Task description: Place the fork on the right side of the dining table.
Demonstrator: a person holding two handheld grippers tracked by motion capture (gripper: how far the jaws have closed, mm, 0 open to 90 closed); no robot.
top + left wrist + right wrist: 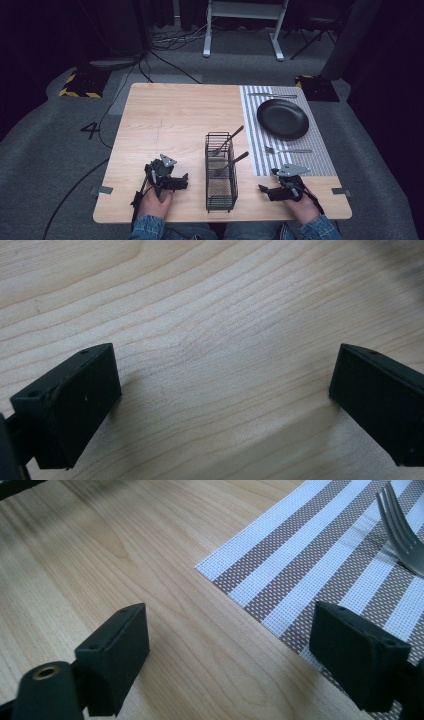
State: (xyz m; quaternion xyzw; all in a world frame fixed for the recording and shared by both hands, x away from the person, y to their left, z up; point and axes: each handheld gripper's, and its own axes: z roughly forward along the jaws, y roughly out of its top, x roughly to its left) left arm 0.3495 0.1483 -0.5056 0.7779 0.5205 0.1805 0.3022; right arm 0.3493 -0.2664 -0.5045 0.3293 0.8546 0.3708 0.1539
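Table-setting, mid-job by look. L gripper [181, 181] resting on table [165, 115], jaws spread, empty. R gripper [267, 191] also spread, empty, at placemat [320, 160] near corner. Fork [287, 150] already on mat, 1 o'clock from R gripper. Wire caddy [221, 172] between grippers holds two utensils [227, 150]. Next, likely: reach to caddy at 10 o'clock, pinch handle, lift straight out.

This looks like a lab or a recording studio, not a home. The wooden table [170, 120] stands alone on grey carpet [45, 165], with black curtains [35, 40] around it. Cables [170, 37] lie on the floor, beside yellow-black warning tape [75, 92] and a white metal stand [242, 25].
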